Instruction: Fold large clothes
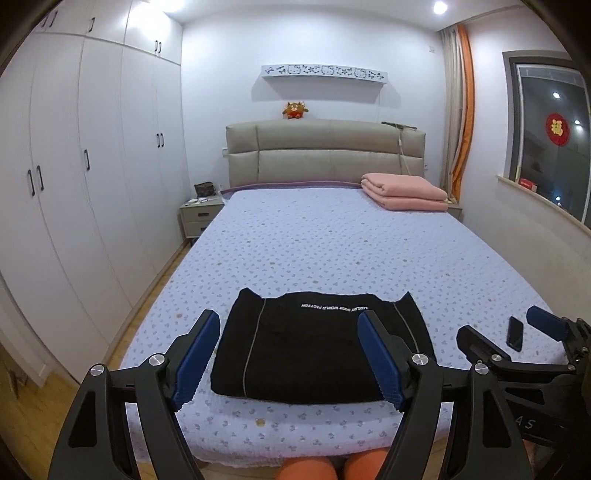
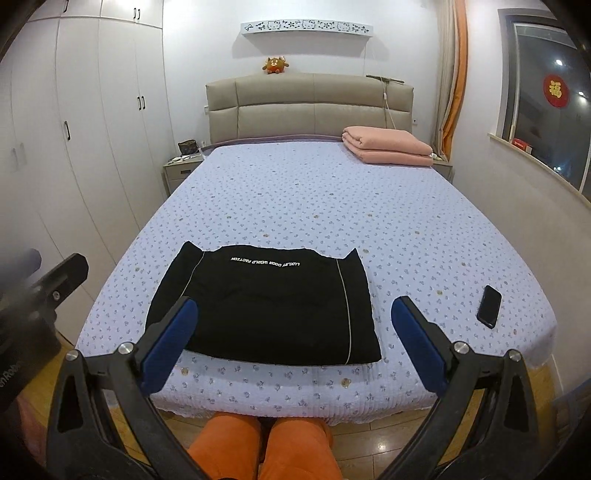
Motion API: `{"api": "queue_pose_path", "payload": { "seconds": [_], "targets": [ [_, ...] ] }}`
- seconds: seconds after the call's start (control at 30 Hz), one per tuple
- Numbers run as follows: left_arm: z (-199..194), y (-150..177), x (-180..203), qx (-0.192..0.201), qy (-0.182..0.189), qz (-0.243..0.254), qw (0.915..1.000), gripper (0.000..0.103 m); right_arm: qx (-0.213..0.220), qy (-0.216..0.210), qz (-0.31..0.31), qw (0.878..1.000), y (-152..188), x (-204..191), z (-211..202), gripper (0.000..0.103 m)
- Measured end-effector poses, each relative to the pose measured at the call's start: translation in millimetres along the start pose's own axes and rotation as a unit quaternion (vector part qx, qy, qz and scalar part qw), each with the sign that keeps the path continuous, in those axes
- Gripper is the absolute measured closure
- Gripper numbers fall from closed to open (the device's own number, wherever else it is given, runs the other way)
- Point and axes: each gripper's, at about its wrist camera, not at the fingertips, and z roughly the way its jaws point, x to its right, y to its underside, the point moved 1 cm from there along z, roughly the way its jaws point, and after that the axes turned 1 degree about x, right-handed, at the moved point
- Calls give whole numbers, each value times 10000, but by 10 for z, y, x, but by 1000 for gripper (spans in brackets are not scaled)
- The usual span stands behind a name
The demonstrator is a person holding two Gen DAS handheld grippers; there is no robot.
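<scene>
Black garment [image 2: 266, 306] lies folded square on bed [image 2: 332, 206]; both grippers' jaws wide, empty.

One black garment [image 2: 264, 306], one phone [image 2: 489, 306], one pink blanket [image 2: 386, 144], one plush toy [image 2: 275, 65]

Ahead of the claw stretches a bed [image 2: 332, 206] with a lavender dotted cover and a padded beige headboard [image 2: 310, 107]. White wardrobes [image 1: 74, 177] line the left wall; a dark window [image 2: 546, 107] and an orange curtain [image 2: 454, 74] stand right. Wooden floor [image 2: 369, 439] lies below, with a ceiling spotlight [image 1: 439, 7] above.
</scene>
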Motion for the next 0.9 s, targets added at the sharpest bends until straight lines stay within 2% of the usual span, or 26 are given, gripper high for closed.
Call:
{"api": "queue_pose_path", "payload": {
  "seconds": [0.9],
  "targets": [
    [132, 150, -171, -251, -205, -194, 9993, 25, -48, 16, -134, 9999, 62, -212, -30, 0]
  ]
}}
